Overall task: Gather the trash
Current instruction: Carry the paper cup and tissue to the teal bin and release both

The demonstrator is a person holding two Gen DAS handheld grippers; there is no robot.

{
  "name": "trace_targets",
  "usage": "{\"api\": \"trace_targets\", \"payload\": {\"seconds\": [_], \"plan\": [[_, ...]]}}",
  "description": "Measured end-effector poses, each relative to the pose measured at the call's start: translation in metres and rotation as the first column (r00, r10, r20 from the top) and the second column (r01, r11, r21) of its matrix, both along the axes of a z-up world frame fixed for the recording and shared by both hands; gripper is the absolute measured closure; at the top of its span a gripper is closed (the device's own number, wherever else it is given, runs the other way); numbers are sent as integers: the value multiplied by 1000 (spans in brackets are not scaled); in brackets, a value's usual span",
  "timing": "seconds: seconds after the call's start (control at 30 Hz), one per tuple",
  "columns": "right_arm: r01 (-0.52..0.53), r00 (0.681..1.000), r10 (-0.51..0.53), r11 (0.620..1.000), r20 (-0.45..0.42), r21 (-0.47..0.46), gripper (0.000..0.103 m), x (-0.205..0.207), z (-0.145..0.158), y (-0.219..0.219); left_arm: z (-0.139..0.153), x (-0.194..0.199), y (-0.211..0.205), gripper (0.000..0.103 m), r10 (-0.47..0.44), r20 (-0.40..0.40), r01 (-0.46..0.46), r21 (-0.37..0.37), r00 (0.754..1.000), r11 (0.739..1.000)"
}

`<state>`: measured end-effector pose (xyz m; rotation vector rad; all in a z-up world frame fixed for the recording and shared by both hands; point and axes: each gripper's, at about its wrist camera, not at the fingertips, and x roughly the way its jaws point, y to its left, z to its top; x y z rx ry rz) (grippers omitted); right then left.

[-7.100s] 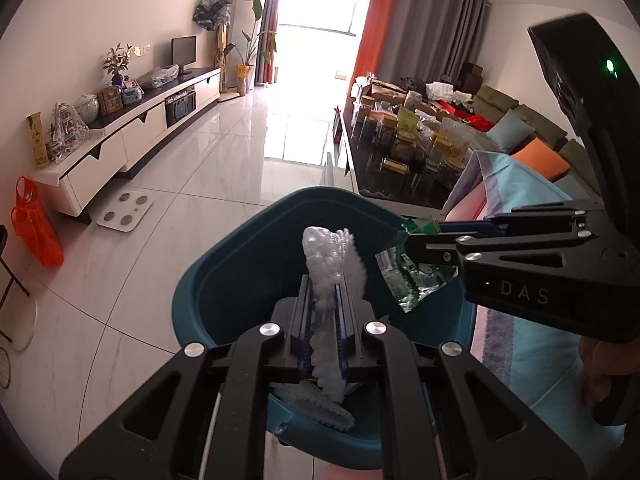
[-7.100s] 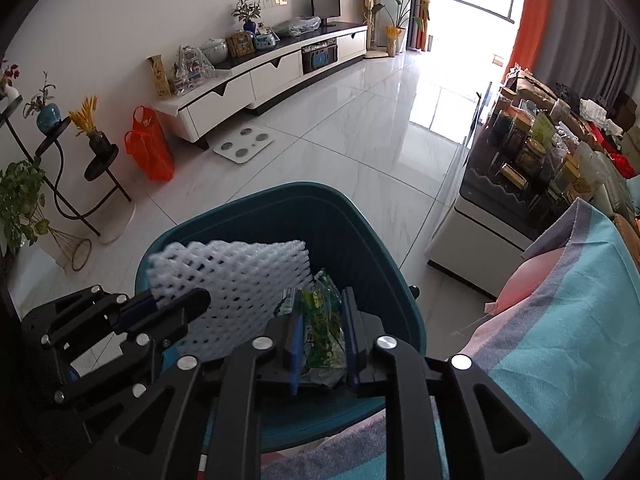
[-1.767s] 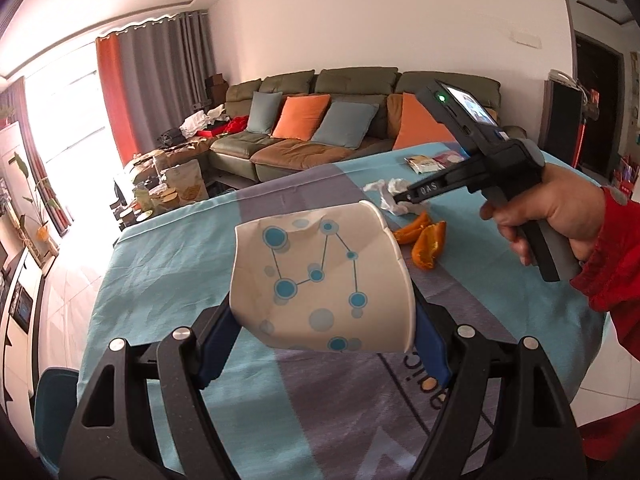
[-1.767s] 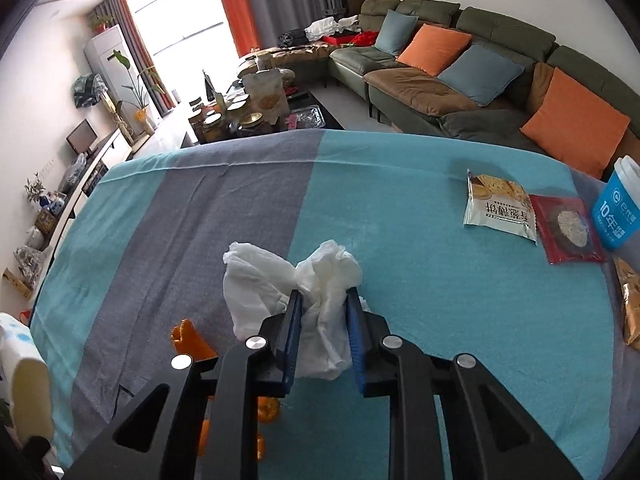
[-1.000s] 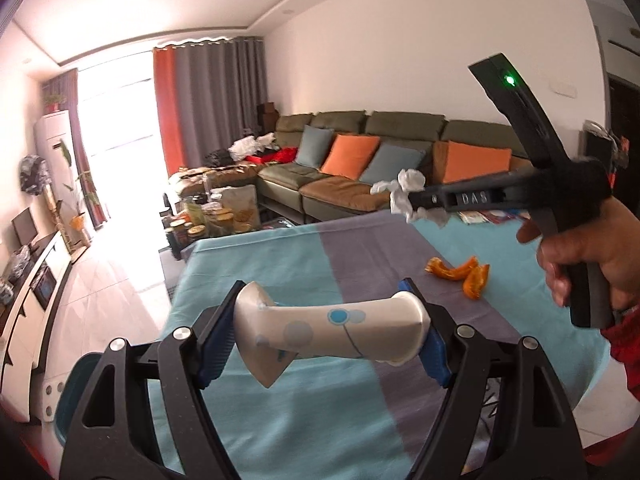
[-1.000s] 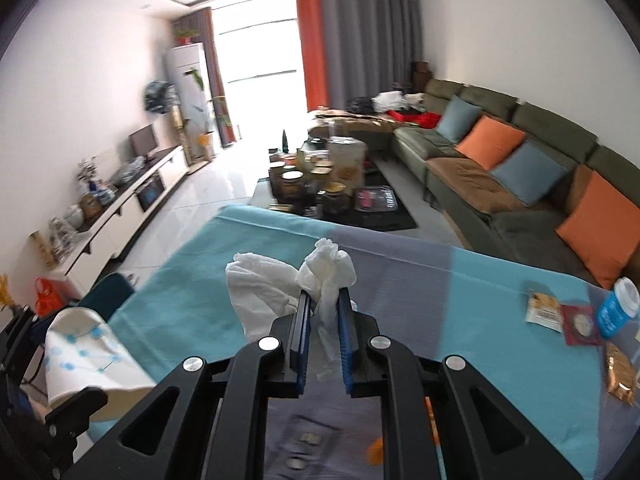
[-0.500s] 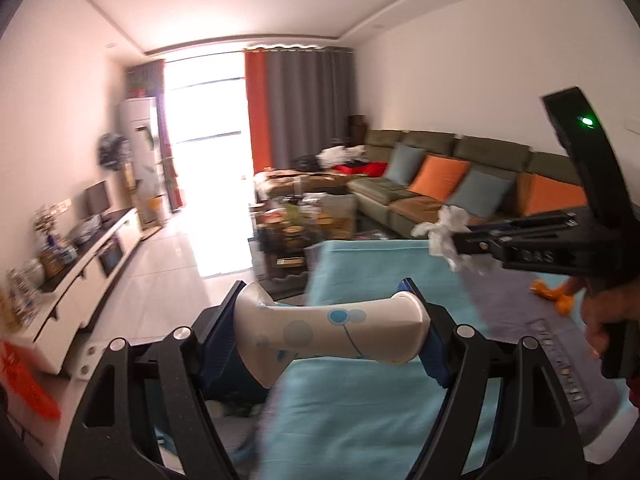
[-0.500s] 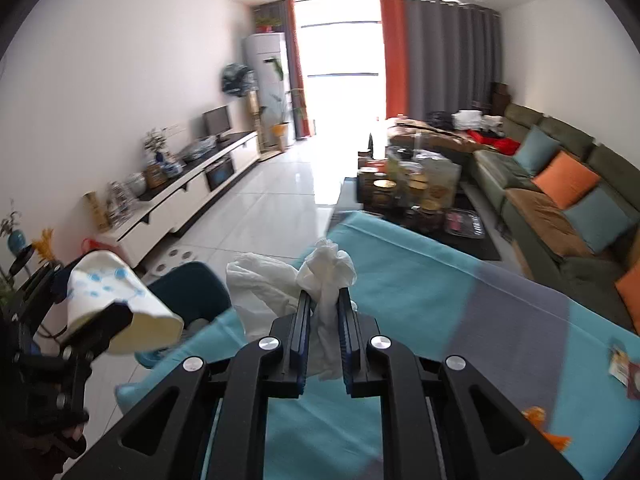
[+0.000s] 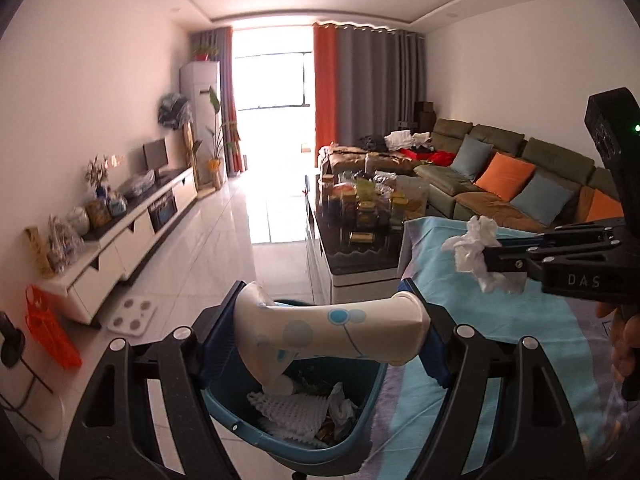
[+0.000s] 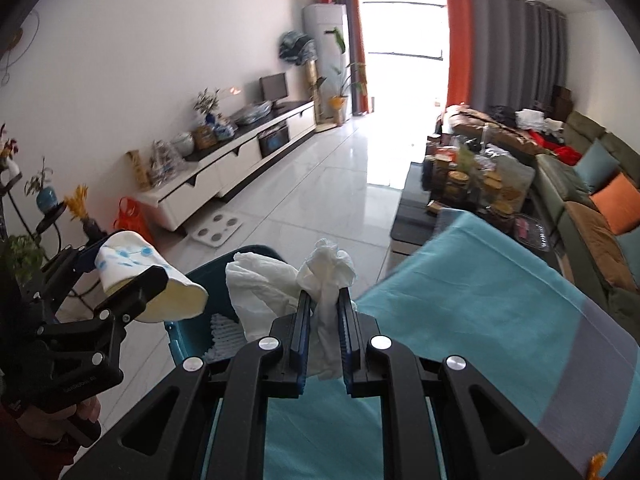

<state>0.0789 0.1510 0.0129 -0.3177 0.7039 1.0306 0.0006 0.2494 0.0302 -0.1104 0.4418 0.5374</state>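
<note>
Left wrist view: the left tool (image 9: 324, 332) clamps a squashed paper cup (image 9: 328, 330) crosswise, above the teal bin (image 9: 304, 446) at 6 o'clock, which holds foam netting (image 9: 288, 410). At 3 o'clock the right tool pinches a tissue (image 9: 476, 258).

Right wrist view: the right tool (image 10: 324, 320) is closed on the tissue (image 10: 326, 280) over the bench's (image 10: 472, 320) edge; bin (image 10: 192, 336) at 9 o'clock.
</note>
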Motion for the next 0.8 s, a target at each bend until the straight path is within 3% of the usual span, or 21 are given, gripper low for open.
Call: {"api": "trace_targets", "payload": {"seconds": [0.47,0.8], "plan": [[-112,988,97,985,-120,-129,91,7,-45,85,-62,8,77,28,30,-57,-40,-181,998,983],[-149,976,96,950,-195,-274,90,13,-88,133,-103,31,101,28,38,-128,-64,-208,991,976]]}}
